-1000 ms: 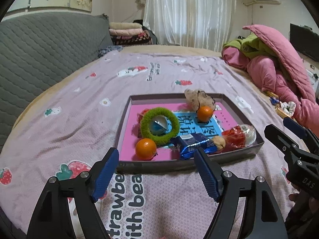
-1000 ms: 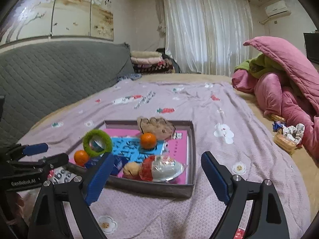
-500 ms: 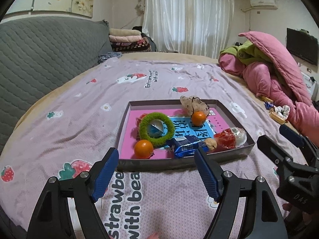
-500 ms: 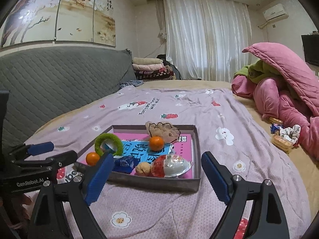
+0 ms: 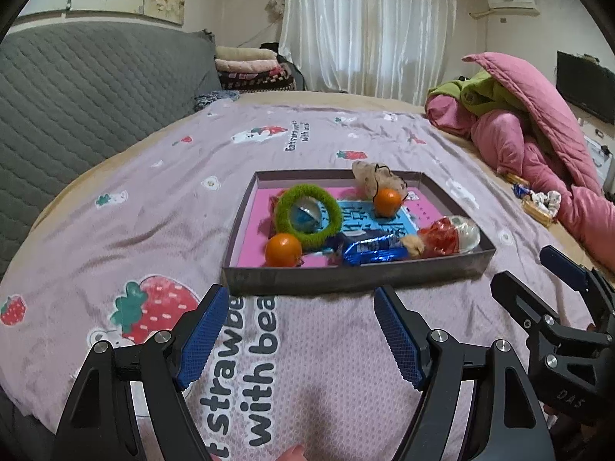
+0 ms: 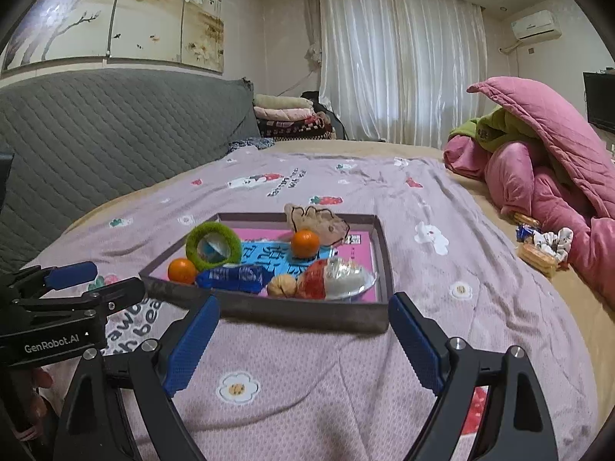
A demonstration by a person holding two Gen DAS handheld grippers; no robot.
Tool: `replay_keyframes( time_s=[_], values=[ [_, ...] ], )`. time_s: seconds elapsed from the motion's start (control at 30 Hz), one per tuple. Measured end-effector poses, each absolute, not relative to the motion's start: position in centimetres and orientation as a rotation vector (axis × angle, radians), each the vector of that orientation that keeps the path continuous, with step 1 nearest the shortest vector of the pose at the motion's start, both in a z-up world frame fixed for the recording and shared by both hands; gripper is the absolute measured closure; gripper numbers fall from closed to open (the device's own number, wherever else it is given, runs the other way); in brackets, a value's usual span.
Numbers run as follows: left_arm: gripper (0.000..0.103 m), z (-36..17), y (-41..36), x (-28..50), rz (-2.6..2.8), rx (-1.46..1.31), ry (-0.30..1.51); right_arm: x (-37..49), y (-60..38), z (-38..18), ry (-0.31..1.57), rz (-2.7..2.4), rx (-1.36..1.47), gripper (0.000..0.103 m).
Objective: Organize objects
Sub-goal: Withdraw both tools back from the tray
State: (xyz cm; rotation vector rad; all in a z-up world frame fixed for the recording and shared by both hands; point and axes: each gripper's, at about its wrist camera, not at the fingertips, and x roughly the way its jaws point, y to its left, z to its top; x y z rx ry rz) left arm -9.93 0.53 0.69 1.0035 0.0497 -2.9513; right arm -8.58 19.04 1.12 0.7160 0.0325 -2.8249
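Left tool (image 5: 300, 330): lower centre of the left wrist view, blue pads spread wide apart, nothing between them; it hangs over the bedspread, short of the tray's near wall. In the right wrist view it shows at the left edge (image 6: 80, 284).
Right tool (image 6: 303, 340): lower centre of the right wrist view, pads wide apart and empty, just short of the tray; in the left wrist view it sits at the right edge (image 5: 538, 288).
Tray (image 5: 346, 278): shallow dark box with a pink floor, flat on the bed, centre of both views (image 6: 300, 309).
Green ring (image 5: 307, 217): fuzzy, left part of the tray, lying around a clear ball (image 5: 305, 215); in the right wrist view it stands tilted (image 6: 213, 245).
Near orange (image 5: 283, 249): front left of the tray, just beside the ring.
Far orange (image 5: 387, 201): toward the back, touching a beige pouch (image 5: 374, 180) that leans on the far wall.
Blue wrapper (image 5: 374, 249): front centre, crinkled foil.
Walnut (image 6: 282, 286): between the wrapper and a red-and-clear packet (image 6: 334, 278) at the front right.
Blue card (image 5: 369, 217): flat under the items, printed with characters.
Bedspread (image 5: 153, 238): lilac, strawberry prints and lettering.
Pink quilt (image 5: 538, 134): heaped at the upper right.
Snacks (image 6: 538, 246): loose on the bed's right edge, well apart from the tray.
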Motion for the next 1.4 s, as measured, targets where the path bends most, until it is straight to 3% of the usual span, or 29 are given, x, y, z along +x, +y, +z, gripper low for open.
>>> replay_keyframes(
  time_s=[0.6,1.4],
  values=[
    [0.024,-2.8,0.9,-9.5,-2.930,1.084,0.037,-7.5,18.7,-2.6,0.048,-2.810,0.877,0.014],
    [0.024,-4.6,0.9,-9.0,-2.920,1.129,0.046,-6.8,17.9,-3.3,0.091,-2.798,0.890,0.014]
  ],
)
